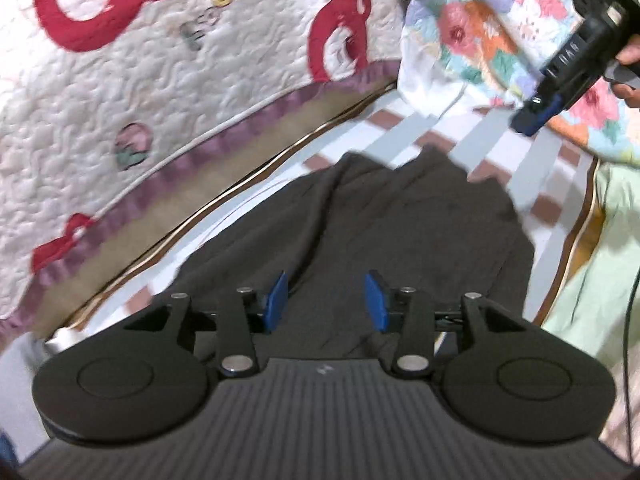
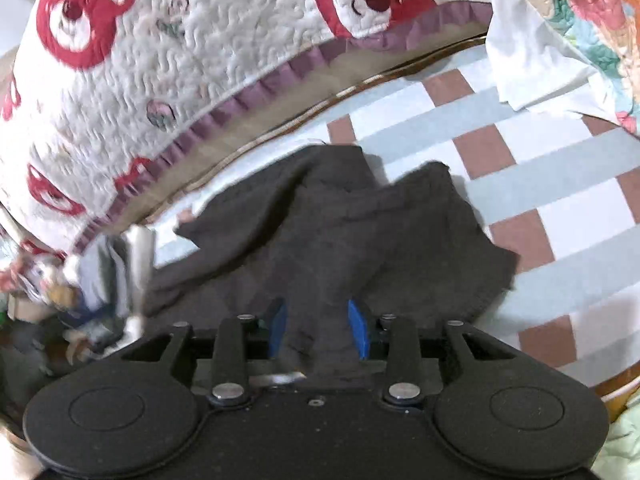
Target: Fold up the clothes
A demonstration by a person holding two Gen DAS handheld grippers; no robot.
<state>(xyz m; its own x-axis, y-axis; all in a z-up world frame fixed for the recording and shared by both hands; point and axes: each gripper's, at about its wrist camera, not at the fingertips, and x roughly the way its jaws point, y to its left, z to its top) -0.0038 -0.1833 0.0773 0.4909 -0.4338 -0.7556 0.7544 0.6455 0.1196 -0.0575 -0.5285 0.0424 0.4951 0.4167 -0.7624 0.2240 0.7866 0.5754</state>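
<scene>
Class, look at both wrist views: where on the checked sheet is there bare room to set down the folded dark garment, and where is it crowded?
Bare checked sheet lies right of the dark garment, bordered above by the floral quilt. A thin strip runs between the garment and the bear quilt. Crowded: the left edge, with blurred clutter.
</scene>
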